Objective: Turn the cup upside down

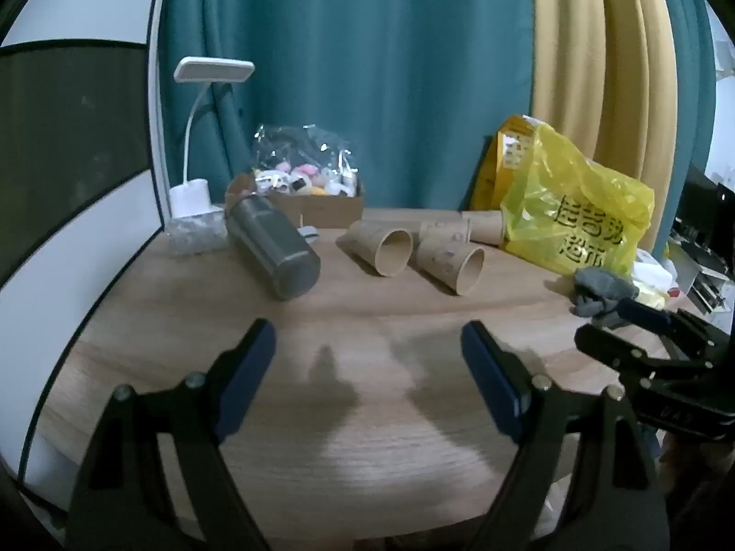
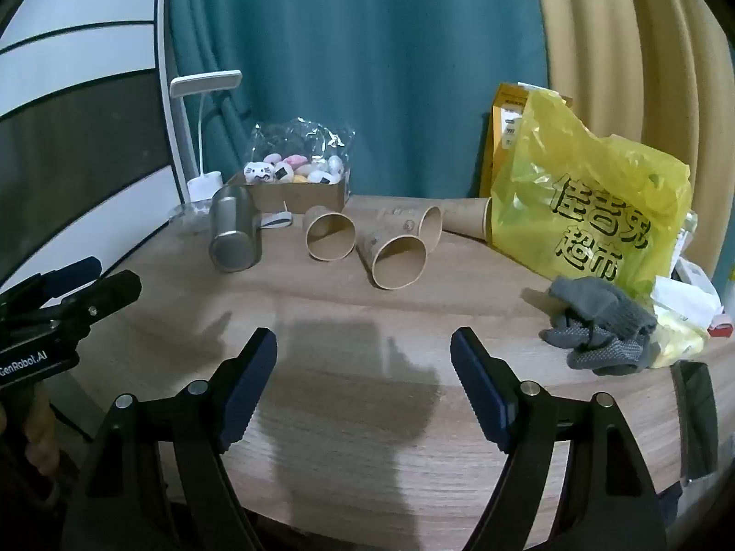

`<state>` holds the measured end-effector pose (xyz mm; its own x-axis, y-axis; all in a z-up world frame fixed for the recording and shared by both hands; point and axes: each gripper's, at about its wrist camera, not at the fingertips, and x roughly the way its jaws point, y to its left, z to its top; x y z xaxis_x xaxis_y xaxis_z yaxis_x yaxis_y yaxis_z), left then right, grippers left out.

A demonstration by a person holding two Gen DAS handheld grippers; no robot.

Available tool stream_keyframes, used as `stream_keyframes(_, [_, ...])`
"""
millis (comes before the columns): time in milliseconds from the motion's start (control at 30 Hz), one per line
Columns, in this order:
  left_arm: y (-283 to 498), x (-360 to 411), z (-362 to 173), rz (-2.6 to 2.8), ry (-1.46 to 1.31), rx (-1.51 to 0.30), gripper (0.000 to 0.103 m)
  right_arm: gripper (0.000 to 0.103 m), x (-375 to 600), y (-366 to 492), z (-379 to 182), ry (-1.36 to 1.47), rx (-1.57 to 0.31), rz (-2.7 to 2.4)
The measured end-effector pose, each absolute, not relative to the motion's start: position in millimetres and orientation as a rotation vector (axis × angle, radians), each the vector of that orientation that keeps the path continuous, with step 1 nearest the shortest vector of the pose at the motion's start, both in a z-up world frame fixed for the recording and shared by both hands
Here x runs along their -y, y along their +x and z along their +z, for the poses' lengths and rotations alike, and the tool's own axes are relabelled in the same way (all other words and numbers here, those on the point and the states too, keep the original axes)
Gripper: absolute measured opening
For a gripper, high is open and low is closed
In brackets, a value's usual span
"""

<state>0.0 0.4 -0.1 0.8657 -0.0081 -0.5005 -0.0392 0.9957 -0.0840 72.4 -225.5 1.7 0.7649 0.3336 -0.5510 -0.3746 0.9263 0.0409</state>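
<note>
Several brown paper cups lie on their sides on the wooden table (image 1: 367,436), mouths toward me: one (image 1: 381,245) left of centre, one (image 1: 452,266) beside it, more behind. In the right wrist view they show as a left cup (image 2: 330,236), a nearer cup (image 2: 395,255) and a rear cup (image 2: 425,225). A grey steel tumbler (image 1: 275,248) (image 2: 234,234) lies on its side to their left. My left gripper (image 1: 367,353) is open and empty, well short of the cups. My right gripper (image 2: 363,353) is open and empty too; it also shows in the left wrist view (image 1: 634,326).
A yellow plastic bag (image 2: 588,216) (image 1: 574,216) and grey gloves (image 2: 602,330) (image 1: 597,294) sit at the right. A cardboard box of small toys (image 2: 294,188) (image 1: 303,197) and a white desk lamp (image 1: 202,137) stand at the back left. Curtains hang behind.
</note>
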Motion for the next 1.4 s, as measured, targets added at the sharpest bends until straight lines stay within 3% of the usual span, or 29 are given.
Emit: stream_keyframes(1400, [-8.0,-11.9,-5.5,0.054,-0.133,-0.529,0.084,0.081,192.3,78.3,-3.7,-0.115,-0.595,0.429])
